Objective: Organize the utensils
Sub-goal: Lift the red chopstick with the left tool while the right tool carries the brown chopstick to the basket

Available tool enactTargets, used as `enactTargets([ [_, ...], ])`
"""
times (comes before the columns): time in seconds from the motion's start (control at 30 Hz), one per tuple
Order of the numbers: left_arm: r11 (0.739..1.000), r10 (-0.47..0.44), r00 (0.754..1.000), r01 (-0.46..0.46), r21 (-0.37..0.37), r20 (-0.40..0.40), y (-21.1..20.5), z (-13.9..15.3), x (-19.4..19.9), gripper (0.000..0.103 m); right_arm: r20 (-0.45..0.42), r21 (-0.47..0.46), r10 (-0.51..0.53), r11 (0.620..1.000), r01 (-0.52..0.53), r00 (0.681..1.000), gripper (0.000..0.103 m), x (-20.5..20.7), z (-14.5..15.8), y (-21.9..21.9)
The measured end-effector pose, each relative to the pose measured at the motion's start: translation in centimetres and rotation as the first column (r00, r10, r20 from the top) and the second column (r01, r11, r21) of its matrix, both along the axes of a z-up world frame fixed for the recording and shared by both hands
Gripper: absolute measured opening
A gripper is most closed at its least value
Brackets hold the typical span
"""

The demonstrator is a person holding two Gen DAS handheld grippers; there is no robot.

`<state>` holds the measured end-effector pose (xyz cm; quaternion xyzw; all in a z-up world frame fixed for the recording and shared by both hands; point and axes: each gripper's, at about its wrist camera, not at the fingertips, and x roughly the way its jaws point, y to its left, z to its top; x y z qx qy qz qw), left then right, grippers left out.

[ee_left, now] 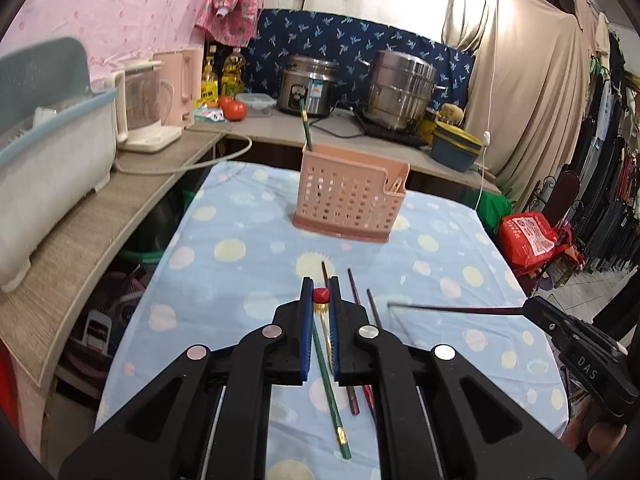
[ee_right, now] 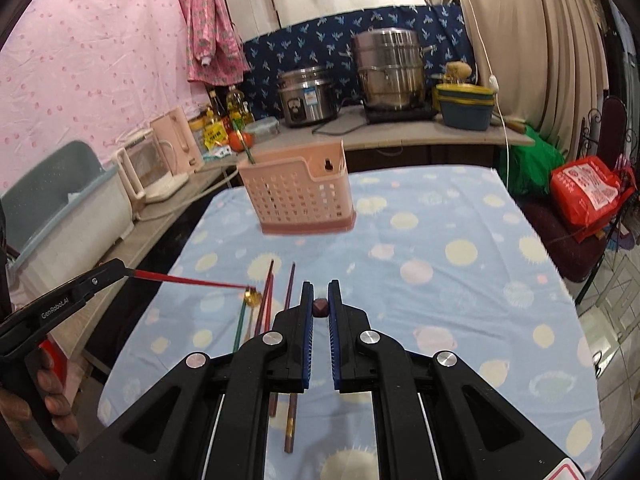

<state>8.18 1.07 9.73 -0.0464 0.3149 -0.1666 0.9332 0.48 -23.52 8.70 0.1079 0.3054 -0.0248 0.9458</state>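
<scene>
Each camera sat just behind its own hand-held gripper, looking forward and slightly down along the 2 fingers, close above the near end of the table (ee_left: 224, 216). The left view faced the basket (ee_left: 348, 196) almost head-on. The right view stood further right and saw the basket (ee_right: 298, 196) left of centre. Both views shared the table (ee_right: 460, 216), the basket, the loose chopsticks (ee_left: 354, 288) (ee_right: 290, 284) near the fingers and the counter (ee_left: 256, 126) (ee_right: 400, 132) behind. Each view caught the other hand-held gripper at its edge.
</scene>
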Motion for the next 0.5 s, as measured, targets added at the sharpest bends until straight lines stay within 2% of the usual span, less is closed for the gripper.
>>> enactTargets([
  [0.17,1.0,0.005,0.999,-0.005,0.001,0.046,-0.3,2.3,1.4,0.007,0.05,-0.016,0.005,1.0,-0.004,0.999,0.007,1.4,2.5,-0.3],
  [0.5,1.0,0.009,0.989,-0.009,0.001,0.146,-1.1,7.6,5.2,0.007,0.094,0.035,0.039,0.999,-0.042,0.995,0.007,6.1,6.5,-1.8],
])
